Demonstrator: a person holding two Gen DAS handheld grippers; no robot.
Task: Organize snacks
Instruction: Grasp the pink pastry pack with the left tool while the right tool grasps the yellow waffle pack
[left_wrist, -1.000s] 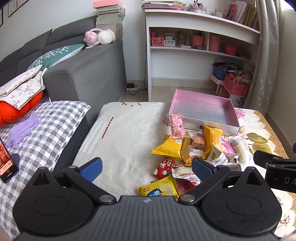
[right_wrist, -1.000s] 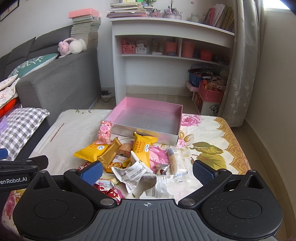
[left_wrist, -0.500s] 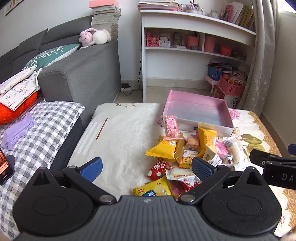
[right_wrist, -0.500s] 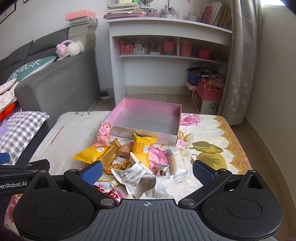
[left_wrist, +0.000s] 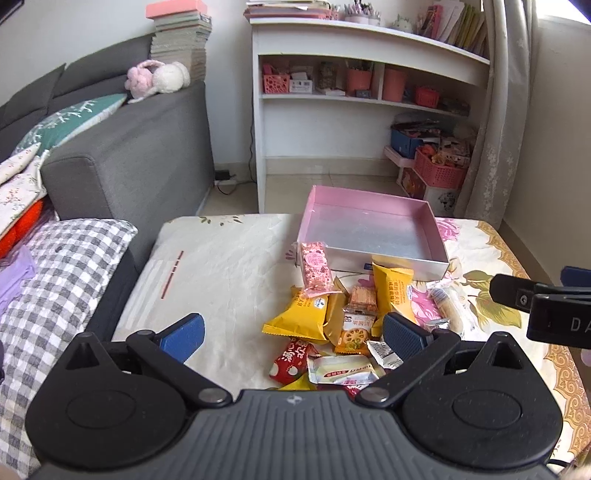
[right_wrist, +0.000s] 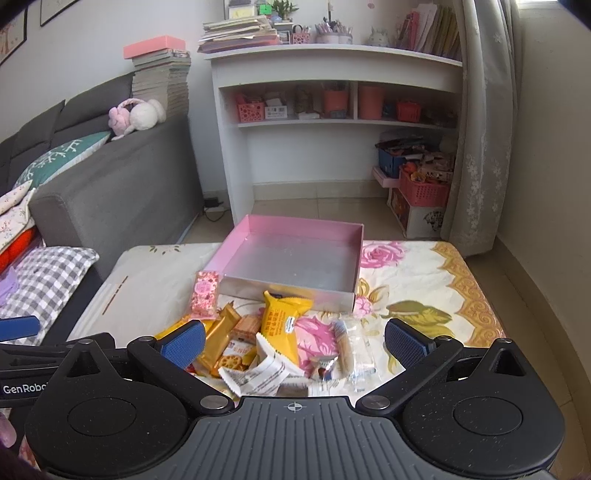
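Note:
A pile of snack packets (left_wrist: 343, 321) lies on the cloth-covered table, in front of an empty pink box (left_wrist: 369, 229). The pile holds yellow packets (left_wrist: 299, 314), a pink bar (left_wrist: 314, 262) and a red packet (left_wrist: 291, 360). My left gripper (left_wrist: 293, 334) is open and empty, held above the near left side of the pile. My right gripper (right_wrist: 295, 341) is open and empty above the pile (right_wrist: 273, 343), with the pink box (right_wrist: 295, 254) beyond. Each gripper shows at the edge of the other's view.
A grey sofa (left_wrist: 129, 162) with cushions stands on the left, with a checked pillow (left_wrist: 66, 266) beside the table. A white shelf unit (left_wrist: 362, 92) and pink baskets (left_wrist: 439, 171) stand behind the table. A curtain (right_wrist: 480, 129) hangs at the right.
Both grippers have moved slightly forward and to the left over the table, so the pile and box now sit closer. Both stay open and empty.

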